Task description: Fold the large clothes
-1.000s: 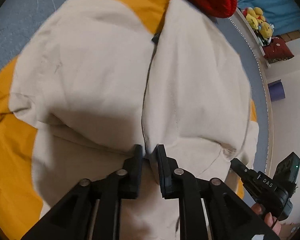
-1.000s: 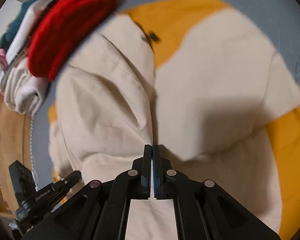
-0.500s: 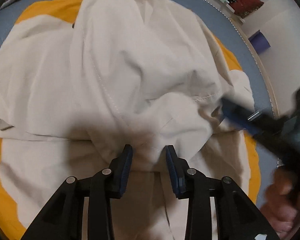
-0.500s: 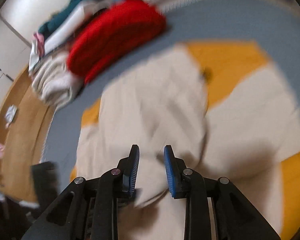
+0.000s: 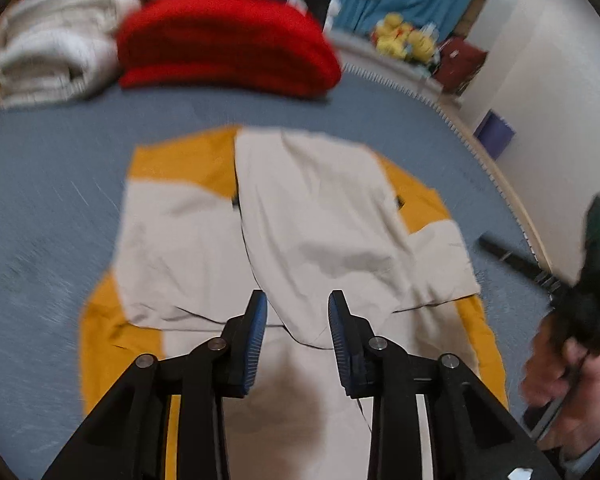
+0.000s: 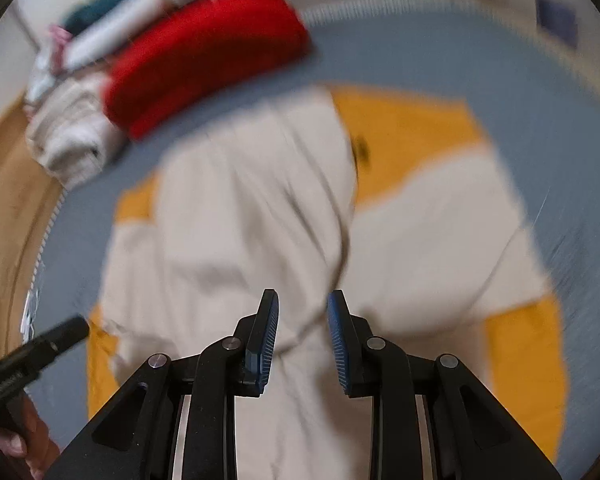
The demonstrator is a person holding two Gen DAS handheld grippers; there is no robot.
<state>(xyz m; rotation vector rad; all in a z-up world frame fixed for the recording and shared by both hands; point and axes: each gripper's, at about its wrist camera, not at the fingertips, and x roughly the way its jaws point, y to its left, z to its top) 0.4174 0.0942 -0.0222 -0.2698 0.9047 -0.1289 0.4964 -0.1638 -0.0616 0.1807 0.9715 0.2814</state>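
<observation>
A large cream garment with mustard-yellow panels [image 5: 320,220] lies spread on the grey-blue carpet [image 5: 52,208]. Its right side is folded over the middle, leaving a long edge down the centre. My left gripper [image 5: 298,298] hangs above the near part of the garment; its jaws are closing and nothing is between them. In the right wrist view the same garment [image 6: 240,220] lies blurred below my right gripper [image 6: 303,296], which is open and holds nothing. A hand [image 5: 560,384] carries the right gripper at the edge of the left wrist view.
A folded red knit [image 5: 228,44] and a stack of white folded cloth [image 5: 52,56] sit beyond the garment. Yellow plush toys [image 5: 404,38] and a purple box [image 5: 494,134] stand by the wall at the right. Wooden floor [image 6: 8,200] borders the carpet.
Both grippers have let go of the cream cloth and risen away from it. The folded side now lies flat on the garment, and more of the room shows.
</observation>
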